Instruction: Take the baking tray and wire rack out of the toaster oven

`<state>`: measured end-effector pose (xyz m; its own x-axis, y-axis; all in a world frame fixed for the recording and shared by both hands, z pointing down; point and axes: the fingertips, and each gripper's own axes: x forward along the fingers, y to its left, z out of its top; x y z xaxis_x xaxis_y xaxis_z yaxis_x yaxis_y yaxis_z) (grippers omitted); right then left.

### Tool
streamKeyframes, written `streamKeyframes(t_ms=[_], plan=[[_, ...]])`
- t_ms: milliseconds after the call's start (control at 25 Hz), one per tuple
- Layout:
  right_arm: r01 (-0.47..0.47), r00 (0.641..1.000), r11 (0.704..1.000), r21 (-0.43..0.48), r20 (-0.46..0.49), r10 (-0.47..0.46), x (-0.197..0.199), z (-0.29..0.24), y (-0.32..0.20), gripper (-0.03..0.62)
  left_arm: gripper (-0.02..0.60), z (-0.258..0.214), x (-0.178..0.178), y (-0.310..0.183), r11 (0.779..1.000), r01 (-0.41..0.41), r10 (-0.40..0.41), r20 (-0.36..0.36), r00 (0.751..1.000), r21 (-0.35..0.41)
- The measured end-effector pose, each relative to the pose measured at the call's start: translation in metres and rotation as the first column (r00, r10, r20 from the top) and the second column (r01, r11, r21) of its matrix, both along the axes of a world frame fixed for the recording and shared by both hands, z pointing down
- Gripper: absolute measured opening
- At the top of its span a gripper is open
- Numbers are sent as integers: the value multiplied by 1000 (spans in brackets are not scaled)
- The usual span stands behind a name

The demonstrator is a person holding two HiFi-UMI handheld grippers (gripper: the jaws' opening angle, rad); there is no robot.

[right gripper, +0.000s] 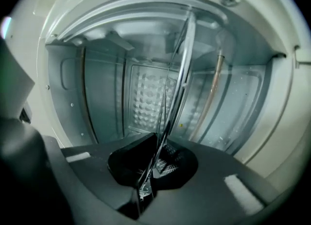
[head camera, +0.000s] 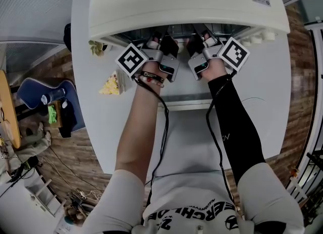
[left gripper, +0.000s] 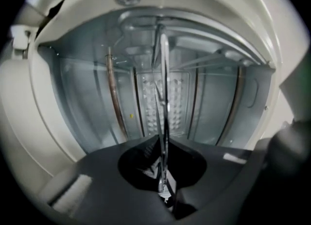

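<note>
The cream toaster oven [head camera: 186, 0] stands on the table with its door [head camera: 184, 96] folded down toward me. Both grippers reach level into its mouth, side by side. In the left gripper view the chrome wire rack [left gripper: 164, 73] runs edge-on between the jaws, and my left gripper [left gripper: 163, 173] [head camera: 160, 40] is shut on its front wire. My right gripper [right gripper: 149, 168] [head camera: 199, 39] is likewise shut on the wire rack [right gripper: 183, 68]. I cannot make out a baking tray in any view.
Rod heating elements [left gripper: 114, 97] [right gripper: 212, 97] run along the oven's inner walls, close beside the rack. Knobs [head camera: 257, 38] stick out at the oven's right front. A yellow object [head camera: 110, 84] lies on the white table [head camera: 275, 96] left of the door.
</note>
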<state>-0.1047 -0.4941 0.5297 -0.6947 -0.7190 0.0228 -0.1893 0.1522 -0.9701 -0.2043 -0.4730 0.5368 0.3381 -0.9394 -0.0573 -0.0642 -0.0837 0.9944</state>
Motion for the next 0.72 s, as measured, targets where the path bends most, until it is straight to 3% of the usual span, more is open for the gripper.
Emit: streamKeyframes(t_ms=[720], plan=[[-2,1000,999,-32,1,2,5,-4,21,5,55,-4,5,24,1000,-3,3,-3,1000,-18]])
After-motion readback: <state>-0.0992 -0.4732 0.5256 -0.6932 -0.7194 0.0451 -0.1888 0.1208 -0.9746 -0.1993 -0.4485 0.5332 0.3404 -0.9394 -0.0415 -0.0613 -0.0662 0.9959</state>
